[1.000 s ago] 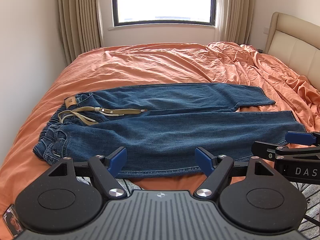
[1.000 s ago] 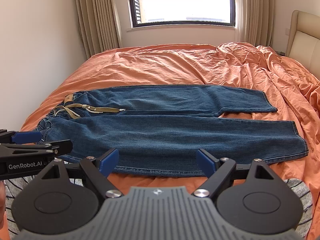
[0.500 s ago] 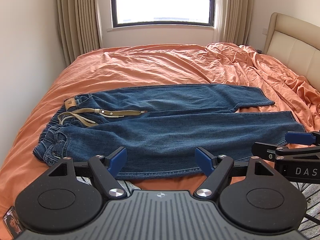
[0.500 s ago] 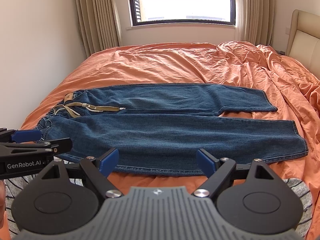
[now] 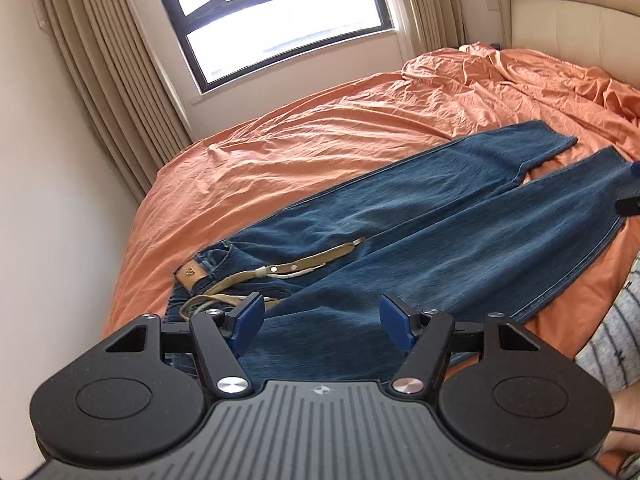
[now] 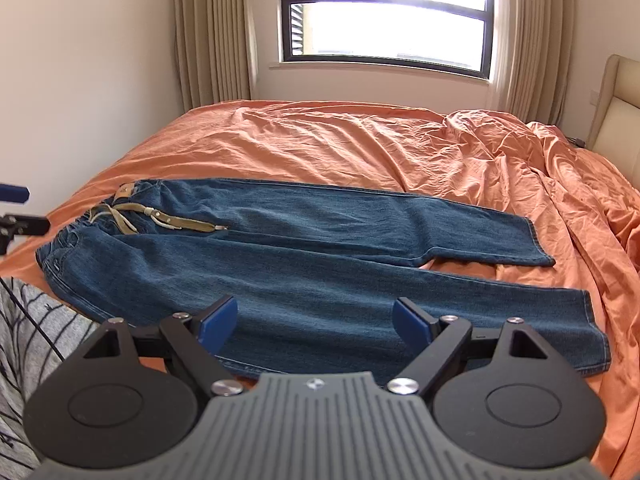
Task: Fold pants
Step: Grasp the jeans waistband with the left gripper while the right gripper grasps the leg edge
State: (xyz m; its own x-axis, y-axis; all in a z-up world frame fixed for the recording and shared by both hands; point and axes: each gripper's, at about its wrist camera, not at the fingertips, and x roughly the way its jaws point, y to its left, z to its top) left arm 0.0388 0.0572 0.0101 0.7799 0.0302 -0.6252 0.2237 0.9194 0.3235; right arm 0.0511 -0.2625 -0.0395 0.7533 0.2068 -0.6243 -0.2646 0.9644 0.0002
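Observation:
Blue jeans [image 5: 420,232] [image 6: 320,264] lie flat on the orange bed, waistband to the left, both legs stretched to the right. A tan drawstring [image 5: 288,270] [image 6: 168,220] trails across the waist. My left gripper [image 5: 322,322] hovers over the near waist area; its jaws are closing, apart, with nothing between them. My right gripper [image 6: 314,320] hangs over the near leg, open and holding nothing. Each gripper shows at the edge of the other's view.
The orange sheet [image 6: 360,144] is rumpled toward the beige headboard [image 5: 568,12] at the right. A wall and curtains [image 6: 208,32] bound the bed's left and far sides under a window. A person's grey striped clothing [image 6: 32,332] is at the near edge.
The left view has rolled and shifted toward the waistband, tilting the scene. The right view has slid right toward the leg hems. The jeans lie as before.

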